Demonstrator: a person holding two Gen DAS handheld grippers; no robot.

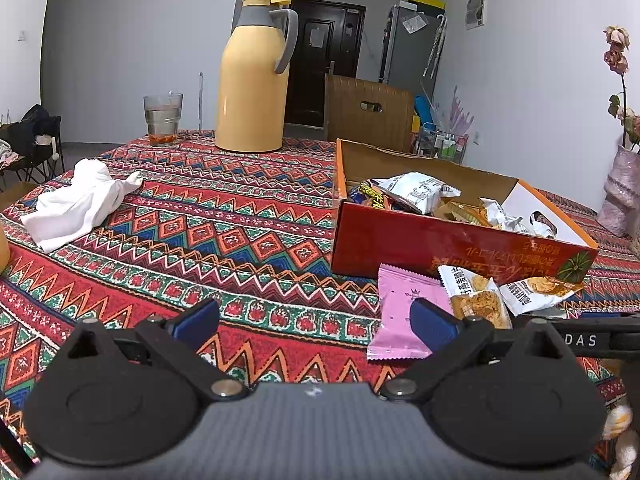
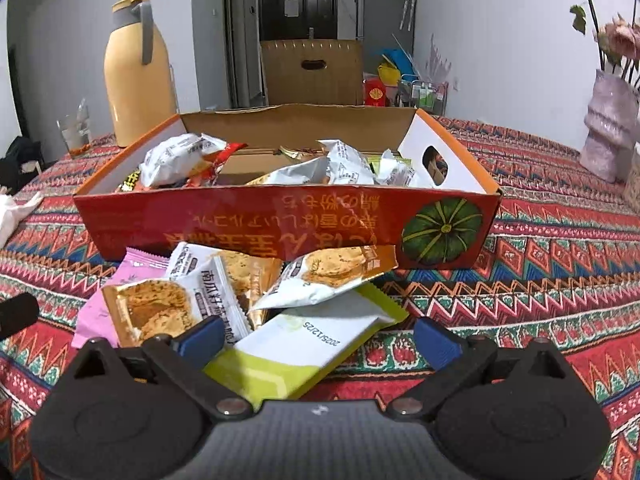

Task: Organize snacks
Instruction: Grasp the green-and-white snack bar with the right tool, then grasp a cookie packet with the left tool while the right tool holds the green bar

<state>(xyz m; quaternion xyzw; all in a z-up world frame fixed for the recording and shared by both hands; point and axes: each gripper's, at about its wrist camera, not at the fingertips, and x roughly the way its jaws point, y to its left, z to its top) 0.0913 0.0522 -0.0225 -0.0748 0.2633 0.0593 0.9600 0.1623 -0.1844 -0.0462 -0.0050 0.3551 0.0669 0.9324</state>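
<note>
Both tongs, left [image 1: 314, 316] and right [image 2: 318, 334], gape wide and empty, loose snack packets [image 2: 248, 292] lying just beyond them, near side of the box [image 2: 280, 224].

Patterned tablecloth [image 1: 240, 216] carries box [image 2: 240, 224], thermos [image 1: 252, 80], glass [image 1: 163, 120], napkin [image 1: 80, 204].

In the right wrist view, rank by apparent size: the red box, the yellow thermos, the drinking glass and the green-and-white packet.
1. red box
2. yellow thermos and green-and-white packet: look similar, and the packet's nearness inflates it
3. drinking glass
</note>
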